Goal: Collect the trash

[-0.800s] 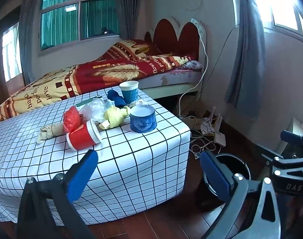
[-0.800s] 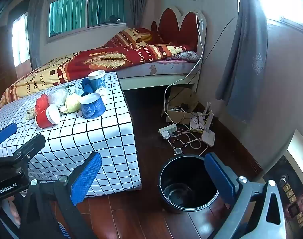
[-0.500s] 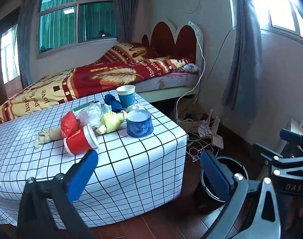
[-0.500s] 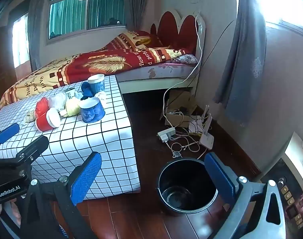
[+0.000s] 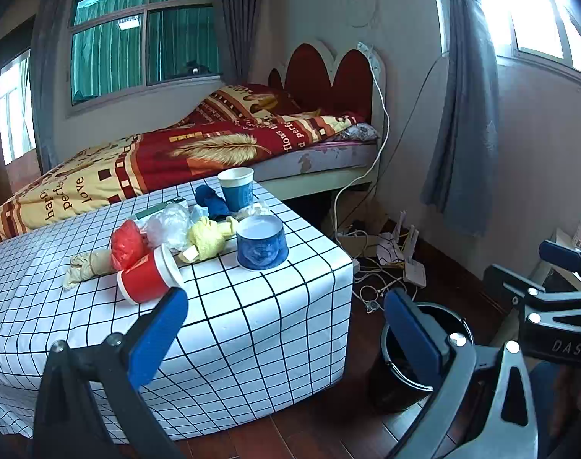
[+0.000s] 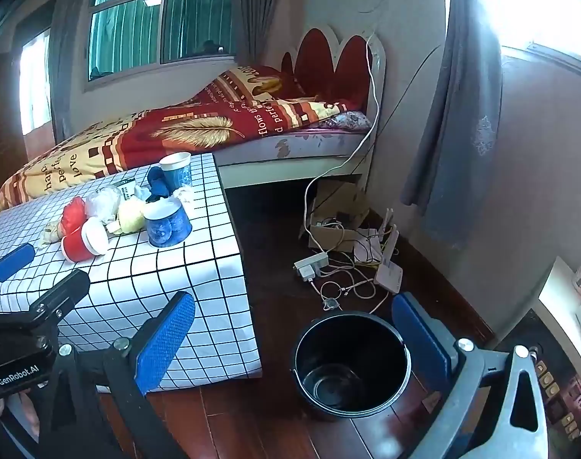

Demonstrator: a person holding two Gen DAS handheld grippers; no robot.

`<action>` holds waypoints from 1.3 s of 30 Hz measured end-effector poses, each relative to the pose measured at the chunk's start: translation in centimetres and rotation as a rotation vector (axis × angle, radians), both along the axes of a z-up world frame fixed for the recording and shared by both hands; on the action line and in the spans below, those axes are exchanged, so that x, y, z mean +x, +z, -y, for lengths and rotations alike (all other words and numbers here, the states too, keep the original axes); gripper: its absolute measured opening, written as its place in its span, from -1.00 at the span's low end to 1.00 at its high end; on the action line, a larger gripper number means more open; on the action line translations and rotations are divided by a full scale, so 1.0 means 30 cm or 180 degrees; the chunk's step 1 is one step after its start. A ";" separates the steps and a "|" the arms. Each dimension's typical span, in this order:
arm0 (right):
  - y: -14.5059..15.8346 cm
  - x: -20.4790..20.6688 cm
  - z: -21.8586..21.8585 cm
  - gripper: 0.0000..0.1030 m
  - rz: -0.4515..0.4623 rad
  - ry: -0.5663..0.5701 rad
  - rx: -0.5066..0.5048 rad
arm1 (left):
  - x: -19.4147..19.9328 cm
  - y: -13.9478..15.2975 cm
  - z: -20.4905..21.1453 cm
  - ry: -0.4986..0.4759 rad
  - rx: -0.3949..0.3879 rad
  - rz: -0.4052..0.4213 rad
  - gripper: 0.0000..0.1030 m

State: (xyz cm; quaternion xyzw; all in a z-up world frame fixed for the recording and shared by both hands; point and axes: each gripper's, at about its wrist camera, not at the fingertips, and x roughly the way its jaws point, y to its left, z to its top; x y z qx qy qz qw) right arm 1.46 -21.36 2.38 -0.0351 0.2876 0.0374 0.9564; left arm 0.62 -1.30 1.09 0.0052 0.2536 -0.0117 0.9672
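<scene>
Trash lies on a table with a black-checked white cloth (image 5: 252, 329): a tipped red cup (image 5: 149, 277), a red bag (image 5: 128, 243), a clear plastic wad (image 5: 168, 223), a yellow wad (image 5: 208, 237), a blue bowl (image 5: 262, 243), an upright blue cup (image 5: 237, 189) and a dark blue wad (image 5: 210, 197). A black bin (image 6: 351, 363) stands on the floor right of the table, empty inside. My left gripper (image 5: 286, 331) is open and empty in front of the table. My right gripper (image 6: 294, 334) is open and empty above the bin.
A bed with a red and yellow blanket (image 5: 198, 149) stands behind the table. Cables, a power strip (image 6: 311, 264), a router (image 6: 388, 273) and a cardboard box (image 6: 336, 222) lie on the wooden floor by the wall. Grey curtain (image 5: 462, 114) hangs at right.
Both grippers have drifted slightly back and to the right; the table sits a little further left and further away in both views. Both stay open and empty.
</scene>
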 end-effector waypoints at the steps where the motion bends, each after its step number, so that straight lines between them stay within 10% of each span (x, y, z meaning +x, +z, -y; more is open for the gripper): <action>1: 0.001 -0.001 0.001 1.00 0.0005 -0.0006 0.0002 | 0.002 0.001 0.002 -0.0001 0.0005 0.0002 1.00; 39: 0.026 0.009 0.031 1.00 0.0056 -0.0056 0.0017 | 0.013 0.010 0.017 -0.0028 0.0009 0.0019 1.00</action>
